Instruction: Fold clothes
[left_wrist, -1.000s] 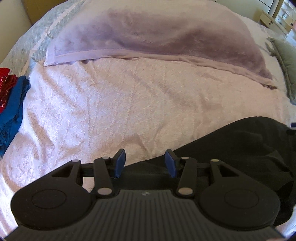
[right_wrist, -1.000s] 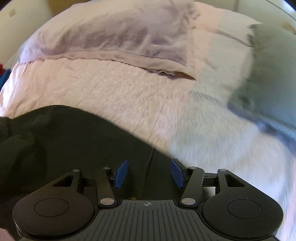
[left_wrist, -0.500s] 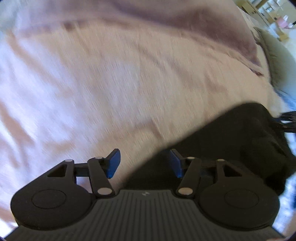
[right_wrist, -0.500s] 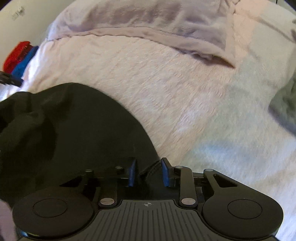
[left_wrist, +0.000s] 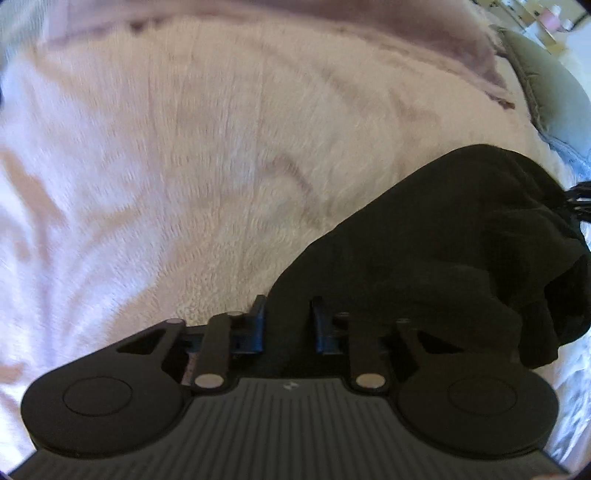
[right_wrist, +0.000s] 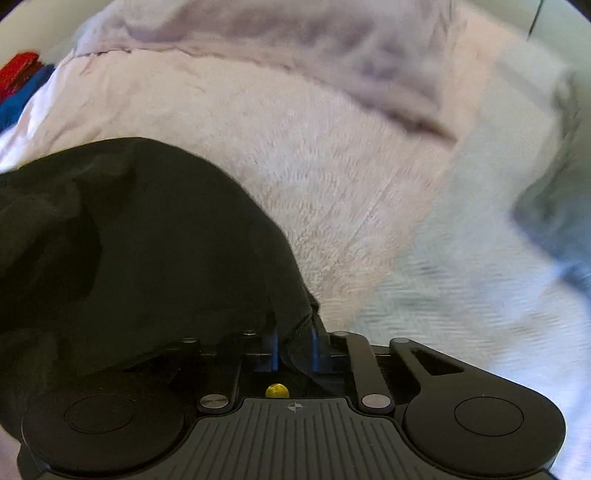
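Left to right. Far left of the right wrist view: a red garment (right_wrist: 18, 68) and a blue garment (right_wrist: 22, 94) at the bed's edge, well apart from the work area, partly cut off by the frame.

Bed is covered by a pale pink fuzzy blanket (left_wrist: 184, 166), wrinkled. A mauve blanket (right_wrist: 295, 40) lies across the far side, its lower edge overlapping the pink one.

Left gripper (left_wrist: 288, 321): jaws have just been closing; blue fingers (left_wrist: 258, 325) now clamped on the near edge of the black garment (left_wrist: 443, 258). Cloth fills the gap between the pads (narrow gap left is fabric thickness).

Black garment lies on the pink blanket between the two grippers, bunched toward its middle with heavy folds. It drapes over the right gripper's left linkage and hides it.

Right gripper (right_wrist: 293, 350): jaws have just been closing too; fingers (right_wrist: 314, 350) pinched on a corner fold of the black garment, nearly together. Small yellow dot (right_wrist: 277, 390) visible on the gripper body behind the fingers.

Right side: a grey-green pillow (left_wrist: 546, 81) at the bed's edge, beside the mauve blanket's end and clear of the garment. Both views motion-blurred, so fine detail out there is unreadable. In the left wrist view, something dark and thin (left_wrist: 580, 203) pokes in just beyond the garment at the right rim; cannot tell what.
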